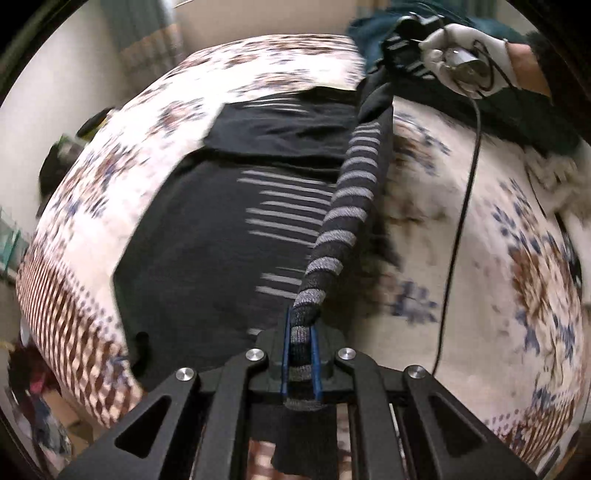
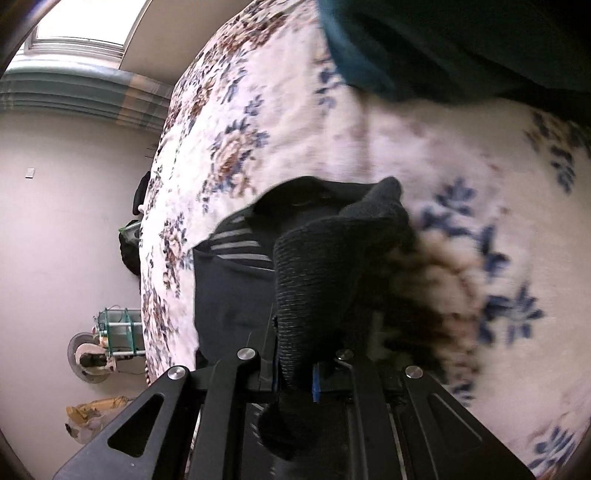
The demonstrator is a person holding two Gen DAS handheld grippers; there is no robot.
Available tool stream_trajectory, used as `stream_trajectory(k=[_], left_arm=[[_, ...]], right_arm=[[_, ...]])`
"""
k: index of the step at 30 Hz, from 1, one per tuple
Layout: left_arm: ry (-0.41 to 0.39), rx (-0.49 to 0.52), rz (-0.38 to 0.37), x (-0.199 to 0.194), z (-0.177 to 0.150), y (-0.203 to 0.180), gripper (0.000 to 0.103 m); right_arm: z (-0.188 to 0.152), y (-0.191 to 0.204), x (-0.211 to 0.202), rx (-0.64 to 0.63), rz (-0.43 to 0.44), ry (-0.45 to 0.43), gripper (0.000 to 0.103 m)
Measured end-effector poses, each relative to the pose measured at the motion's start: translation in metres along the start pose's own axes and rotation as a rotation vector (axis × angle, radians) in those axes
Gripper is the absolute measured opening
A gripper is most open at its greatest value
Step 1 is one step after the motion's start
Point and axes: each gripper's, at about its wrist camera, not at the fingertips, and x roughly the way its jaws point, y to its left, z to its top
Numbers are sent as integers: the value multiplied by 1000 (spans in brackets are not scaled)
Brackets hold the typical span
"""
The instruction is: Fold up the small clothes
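Both wrist cameras looked steeply down, close over the floral bed [image 1: 480,229]; each caught the same dark striped sock [image 1: 347,206].

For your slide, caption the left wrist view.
Left gripper and right gripper stretch a striped sock above a floral bedspread.

Floral bedspread [image 2: 295,110] across bed, plain pale wall [image 2: 66,229] beside it, striped curtain [image 2: 85,92] under bright window [image 2: 85,26], clutter on floor [image 2: 92,413].

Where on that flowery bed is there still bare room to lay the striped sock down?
Bare floral bedspread lies right of the stretched striped sock, apart from a thin black cable. Left is crowded with dark striped clothes; the far edge holds teal fabric.
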Motion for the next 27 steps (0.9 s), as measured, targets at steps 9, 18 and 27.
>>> stream_trajectory(k=[9, 18, 27], left_arm=[[28, -184, -5, 62, 11, 138, 7], [115, -280, -90, 115, -5, 213, 7], [134, -325, -153, 122, -10, 231, 9]], right_arm=[[-2, 149, 146, -76, -151, 57, 12], [-5, 220, 266, -146, -347, 133, 12], [4, 254, 315, -102, -430, 179, 16]])
